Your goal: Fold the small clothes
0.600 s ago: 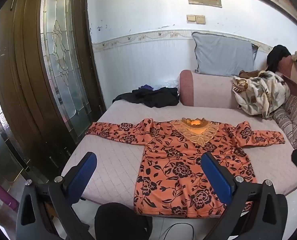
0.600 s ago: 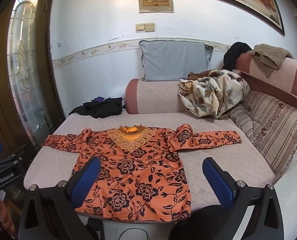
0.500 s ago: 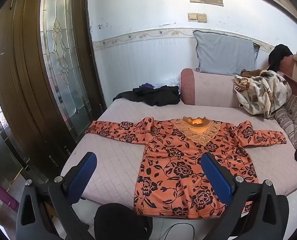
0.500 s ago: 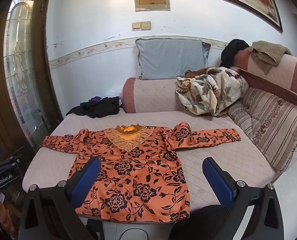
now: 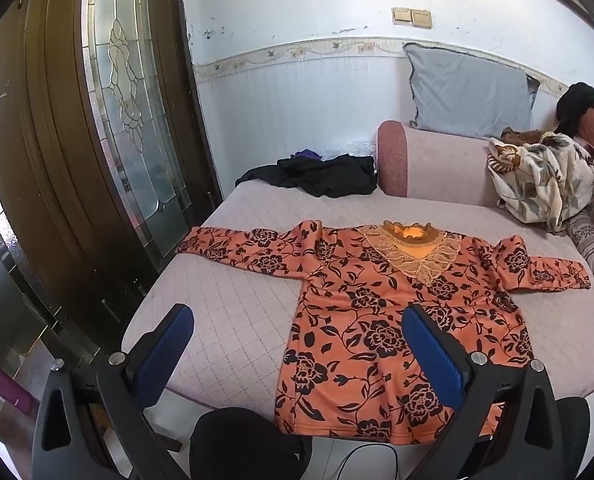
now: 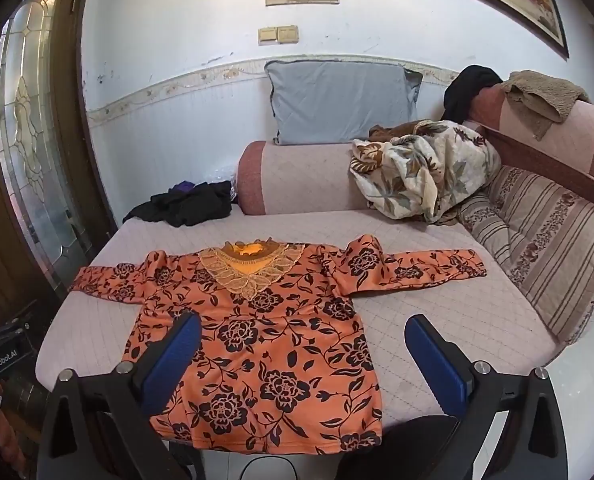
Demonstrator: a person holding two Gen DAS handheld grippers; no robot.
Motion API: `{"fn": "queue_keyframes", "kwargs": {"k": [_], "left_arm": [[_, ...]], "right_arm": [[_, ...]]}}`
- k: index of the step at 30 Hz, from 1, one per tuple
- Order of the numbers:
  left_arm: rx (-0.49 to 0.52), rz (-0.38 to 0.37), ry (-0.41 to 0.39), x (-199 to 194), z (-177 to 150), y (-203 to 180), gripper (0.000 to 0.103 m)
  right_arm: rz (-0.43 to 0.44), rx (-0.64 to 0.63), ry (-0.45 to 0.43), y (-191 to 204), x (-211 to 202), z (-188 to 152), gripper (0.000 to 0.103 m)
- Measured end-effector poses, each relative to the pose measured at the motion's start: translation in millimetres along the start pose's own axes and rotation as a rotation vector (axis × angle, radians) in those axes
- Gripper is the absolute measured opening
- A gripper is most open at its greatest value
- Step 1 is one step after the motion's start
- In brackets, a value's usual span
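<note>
Black clothes pile at far left corner of the quilted daybed, grey pillow against the wall above the pink bolster, floral blanket bunched at far right, striped cushion along the right side, glass-panel door at left. Nothing lies on the orange floral top, which is flat and face up mid-daybed, both sleeves spread out, hem at the near edge. Left gripper hovers above the near edge over the top's left hem side, jaws spread wide, holding nothing. Right gripper hovers over the top's lower right part, jaws also wide apart and empty, not touching fabric
</note>
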State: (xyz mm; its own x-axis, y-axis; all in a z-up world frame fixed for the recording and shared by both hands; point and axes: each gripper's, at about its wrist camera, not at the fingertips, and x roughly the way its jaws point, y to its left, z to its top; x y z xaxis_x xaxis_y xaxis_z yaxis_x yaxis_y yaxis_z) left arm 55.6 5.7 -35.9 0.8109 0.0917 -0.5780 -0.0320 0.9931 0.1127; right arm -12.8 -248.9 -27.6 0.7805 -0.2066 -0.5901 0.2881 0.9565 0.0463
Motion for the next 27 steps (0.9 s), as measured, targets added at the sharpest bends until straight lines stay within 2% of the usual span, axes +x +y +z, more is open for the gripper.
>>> {"fn": "queue_keyframes", "kwargs": {"k": [27], "left_arm": [[-0.031, 0.054, 0.038, 24, 0, 15, 0.103]], "right_arm": [[0.032, -0.021, 0.069, 16, 35, -1, 0.103]]}}
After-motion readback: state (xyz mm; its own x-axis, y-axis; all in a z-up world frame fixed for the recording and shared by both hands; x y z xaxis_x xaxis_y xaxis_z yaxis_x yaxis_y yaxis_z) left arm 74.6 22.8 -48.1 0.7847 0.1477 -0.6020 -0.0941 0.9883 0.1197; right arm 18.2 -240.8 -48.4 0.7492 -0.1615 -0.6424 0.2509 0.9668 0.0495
